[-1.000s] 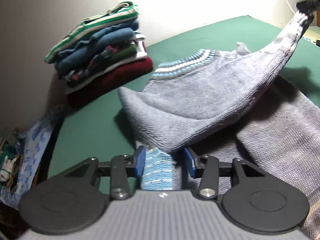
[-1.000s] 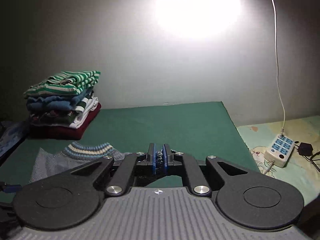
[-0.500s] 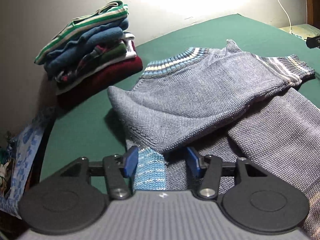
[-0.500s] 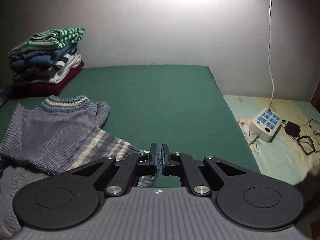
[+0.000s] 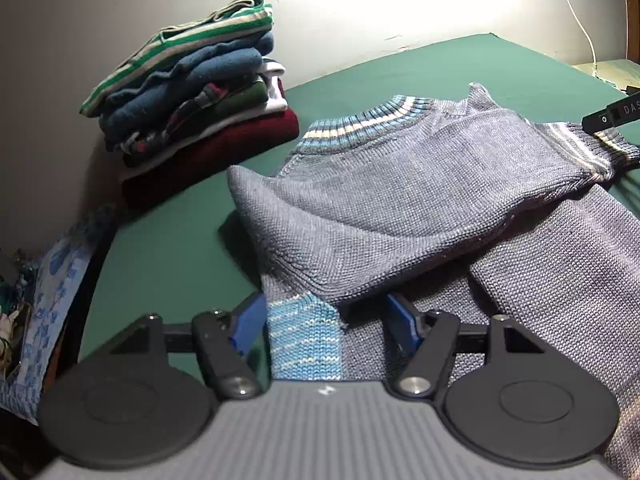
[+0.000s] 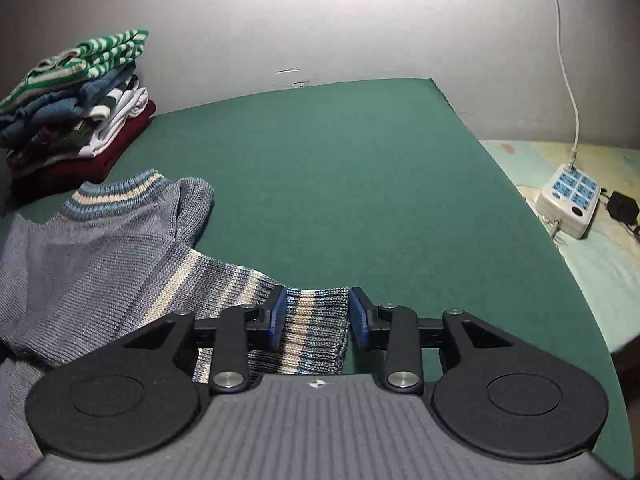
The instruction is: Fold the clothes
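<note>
A grey knit sweater [image 5: 400, 184] with a blue and cream striped collar [image 5: 368, 124] lies on the green table [image 5: 168, 248]. One sleeve is folded across its body, its striped cuff [image 6: 312, 328] lying flat on the table. My right gripper [image 6: 316, 318] is open, its blue pads either side of that cuff; its tip also shows in the left wrist view [image 5: 612, 116]. My left gripper [image 5: 326, 320] is open over the sweater's blue striped hem corner [image 5: 304, 340], pads apart from it.
A stack of folded clothes [image 5: 192, 108] stands at the table's back left by the wall, also in the right wrist view [image 6: 72, 104]. A white power strip [image 6: 568, 200] with cable lies on a sheet right of the table. Blue patterned cloth [image 5: 52, 304] hangs off the left edge.
My right gripper carried the sleeve down across the sweater, laid the cuff on the table and opened. My left gripper opened wider over the hem.
</note>
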### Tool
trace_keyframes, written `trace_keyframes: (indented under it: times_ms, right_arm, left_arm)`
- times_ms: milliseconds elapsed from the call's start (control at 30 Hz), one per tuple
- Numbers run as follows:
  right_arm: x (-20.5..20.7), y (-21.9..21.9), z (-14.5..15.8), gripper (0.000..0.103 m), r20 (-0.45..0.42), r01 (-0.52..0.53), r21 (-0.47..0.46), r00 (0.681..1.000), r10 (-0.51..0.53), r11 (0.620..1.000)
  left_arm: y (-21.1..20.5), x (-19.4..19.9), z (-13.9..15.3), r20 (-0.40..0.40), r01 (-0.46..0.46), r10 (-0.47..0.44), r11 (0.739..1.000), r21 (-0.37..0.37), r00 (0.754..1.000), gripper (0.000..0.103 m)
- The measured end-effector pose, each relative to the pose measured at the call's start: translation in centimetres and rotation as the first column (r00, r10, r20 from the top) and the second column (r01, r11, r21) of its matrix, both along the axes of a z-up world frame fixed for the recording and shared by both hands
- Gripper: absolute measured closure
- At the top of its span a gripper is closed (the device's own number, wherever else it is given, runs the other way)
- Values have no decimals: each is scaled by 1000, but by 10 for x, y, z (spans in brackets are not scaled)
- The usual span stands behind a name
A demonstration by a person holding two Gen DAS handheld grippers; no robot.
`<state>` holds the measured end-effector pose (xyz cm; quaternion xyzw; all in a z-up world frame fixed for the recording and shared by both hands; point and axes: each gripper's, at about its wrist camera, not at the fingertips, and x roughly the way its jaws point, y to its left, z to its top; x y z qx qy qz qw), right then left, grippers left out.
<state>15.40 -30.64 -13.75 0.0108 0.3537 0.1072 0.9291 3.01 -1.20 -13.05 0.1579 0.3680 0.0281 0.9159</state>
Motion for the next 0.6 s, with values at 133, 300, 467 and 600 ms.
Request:
trace_keyframes:
  times_ms: [133,300,467,600]
  right_arm:
    - [-7,1,10,91,58,-27,-13,998,28,1000]
    - [-26,-12,35,92,170,7,-30,985,-2,1000]
    - [-41,-24,46,93,221,61,-54,974,-48,997]
    - [-44,-26,40,93,218,103,-63,972,-87,993]
  left_arm:
    - [-3,1,-1,-1,5,-5,1000,16,1000,35]
    - [-2,4,2,-19,7,-7,1000,-8,1000,35]
    - [-10,0,7,-25,57,-59,997,-56,998,29]
    - [-18,-2,4,-39,86,-90,994,-73,995,29]
